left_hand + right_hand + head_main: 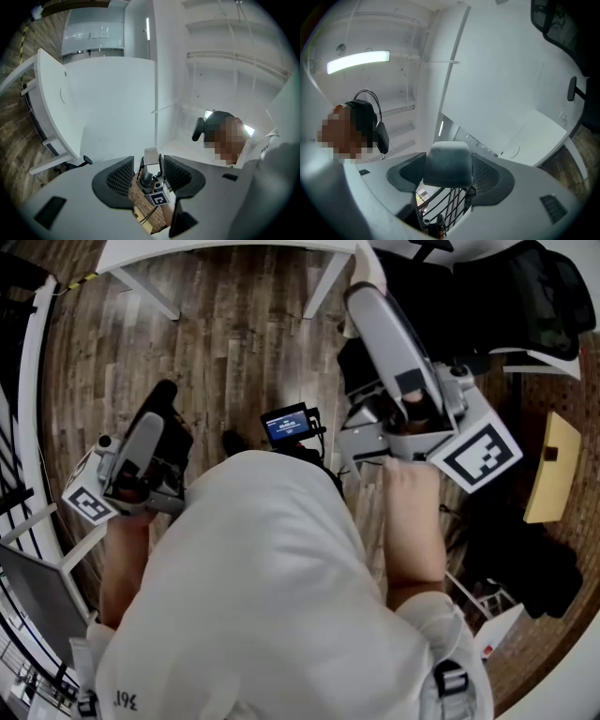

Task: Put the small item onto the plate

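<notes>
Task not started, as far as we see: no plate & no small item in any view, so we can't place either. Both tongs hang at our white-shirted torso (272, 596), short of the white table (225, 251). Grey plastic left gripper (151, 156): jaws pressed together, empty. Grey plastic right gripper (447, 164): same, prob. on nothing.

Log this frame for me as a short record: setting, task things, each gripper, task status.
setting: person standing over a wooden floor, white table ahead
plate, small item: neither in view
left gripper: held in the air; jaw state unclear
right gripper: held in the air; grey block at its tips, grip unclear
task status: not under way
</notes>
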A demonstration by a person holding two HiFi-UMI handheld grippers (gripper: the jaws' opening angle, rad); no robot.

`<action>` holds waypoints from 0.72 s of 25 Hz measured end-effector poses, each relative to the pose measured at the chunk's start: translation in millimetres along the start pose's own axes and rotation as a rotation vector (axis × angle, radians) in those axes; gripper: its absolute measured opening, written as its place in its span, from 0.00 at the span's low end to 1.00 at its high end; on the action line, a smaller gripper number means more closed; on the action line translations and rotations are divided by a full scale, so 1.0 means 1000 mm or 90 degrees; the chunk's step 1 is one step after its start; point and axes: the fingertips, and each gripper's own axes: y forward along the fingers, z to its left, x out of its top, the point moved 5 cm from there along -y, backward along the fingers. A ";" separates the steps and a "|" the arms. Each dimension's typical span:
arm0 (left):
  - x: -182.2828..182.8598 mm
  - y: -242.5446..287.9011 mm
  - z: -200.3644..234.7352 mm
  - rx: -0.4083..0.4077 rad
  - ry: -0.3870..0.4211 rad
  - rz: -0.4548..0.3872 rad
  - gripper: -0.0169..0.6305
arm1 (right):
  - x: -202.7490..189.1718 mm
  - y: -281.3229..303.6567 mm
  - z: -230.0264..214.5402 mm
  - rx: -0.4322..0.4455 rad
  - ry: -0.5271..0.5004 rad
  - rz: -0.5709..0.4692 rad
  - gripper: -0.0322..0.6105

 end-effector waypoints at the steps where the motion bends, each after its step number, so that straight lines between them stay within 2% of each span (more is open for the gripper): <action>1: 0.000 0.000 0.000 0.000 0.000 0.000 0.33 | -0.001 0.000 -0.001 -0.001 0.000 0.001 0.53; 18: -0.002 -0.002 0.003 0.000 -0.010 -0.003 0.33 | -0.011 0.003 -0.004 -0.016 -0.001 0.026 0.53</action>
